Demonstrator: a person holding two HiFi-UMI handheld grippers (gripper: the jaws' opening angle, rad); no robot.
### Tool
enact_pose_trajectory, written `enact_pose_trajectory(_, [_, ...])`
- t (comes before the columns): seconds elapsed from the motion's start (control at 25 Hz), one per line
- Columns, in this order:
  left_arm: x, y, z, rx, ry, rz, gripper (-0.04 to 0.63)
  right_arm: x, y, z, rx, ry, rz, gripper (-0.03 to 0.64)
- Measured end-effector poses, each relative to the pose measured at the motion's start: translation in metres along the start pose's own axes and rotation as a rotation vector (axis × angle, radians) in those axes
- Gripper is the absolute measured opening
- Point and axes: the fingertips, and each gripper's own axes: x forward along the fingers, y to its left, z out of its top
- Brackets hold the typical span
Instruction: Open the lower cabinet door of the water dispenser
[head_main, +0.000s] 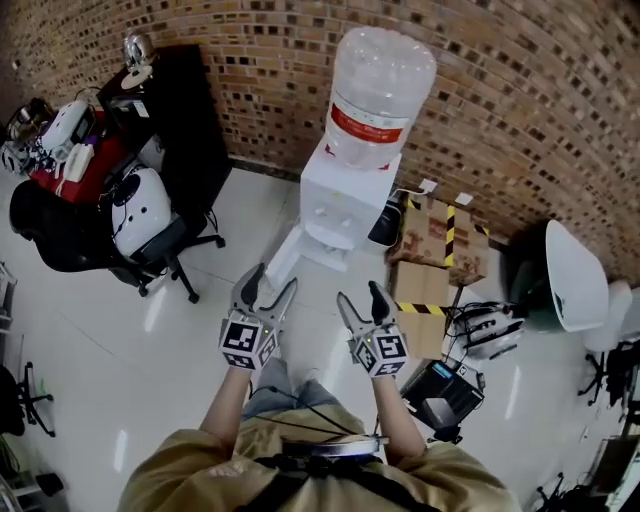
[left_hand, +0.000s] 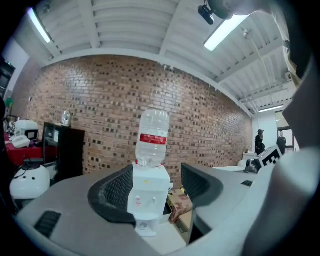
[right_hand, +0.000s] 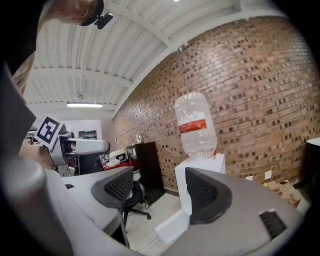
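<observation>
The white water dispenser (head_main: 335, 200) stands against the brick wall with a clear bottle (head_main: 380, 90) on top. Its lower cabinet door (head_main: 283, 255) stands swung out toward me and to the left; it shows as a white panel (right_hand: 172, 227) in the right gripper view. My left gripper (head_main: 268, 288) and right gripper (head_main: 360, 298) are held up side by side in front of the dispenser, well short of it. Both are open with nothing between their jaws. The dispenser (left_hand: 148, 195) shows between the left gripper's (left_hand: 155, 187) pads. It stands behind the right gripper's (right_hand: 162, 192) right pad (right_hand: 205, 192).
A black cabinet (head_main: 180, 130) and an office chair (head_main: 140, 220) stand left of the dispenser. Cardboard boxes (head_main: 435, 240) with yellow-black tape lie to its right, then a white chair (head_main: 575, 275). A black box (head_main: 440, 395) and cables sit by my right side.
</observation>
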Motion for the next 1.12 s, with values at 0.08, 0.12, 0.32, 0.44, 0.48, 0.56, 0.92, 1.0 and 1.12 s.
enact_pose_trajectory(0.08, [-0.013,-0.004,0.025,-0.002,-0.037,0.001,0.281,-0.024,0.009,0.035,-0.006,-0.079,-0.026,0.360])
enact_pose_trajectory(0.12, [-0.019,-0.004,0.034,-0.007,-0.052,0.002,0.282,-0.034,0.015,0.050,-0.015,-0.113,-0.036,0.357])
enact_pose_trajectory(0.32, [-0.042,-0.007,0.063,0.022,-0.097,-0.033,0.281,-0.070,0.036,0.102,-0.056,-0.238,-0.120,0.345])
enact_pose_trajectory(0.44, [-0.043,-0.008,0.070,0.076,-0.100,-0.081,0.282,-0.086,0.040,0.114,-0.055,-0.302,-0.213,0.339])
enact_pose_trajectory(0.48, [-0.044,-0.009,0.073,0.095,-0.103,-0.093,0.281,-0.090,0.042,0.116,-0.059,-0.312,-0.240,0.339])
enact_pose_trajectory(0.56, [-0.047,-0.006,0.077,0.118,-0.118,-0.104,0.282,-0.090,0.047,0.117,-0.083,-0.311,-0.274,0.337])
enact_pose_trajectory(0.92, [-0.050,0.011,0.065,0.109,-0.129,-0.131,0.281,-0.072,0.073,0.110,-0.130,-0.253,-0.279,0.331])
enact_pose_trajectory(1.0, [-0.051,0.011,0.068,0.103,-0.127,-0.139,0.281,-0.069,0.075,0.108,-0.123,-0.241,-0.270,0.331])
enact_pose_trajectory(1.12, [-0.054,0.007,0.071,0.102,-0.131,-0.156,0.282,-0.068,0.075,0.107,-0.121,-0.234,-0.281,0.331])
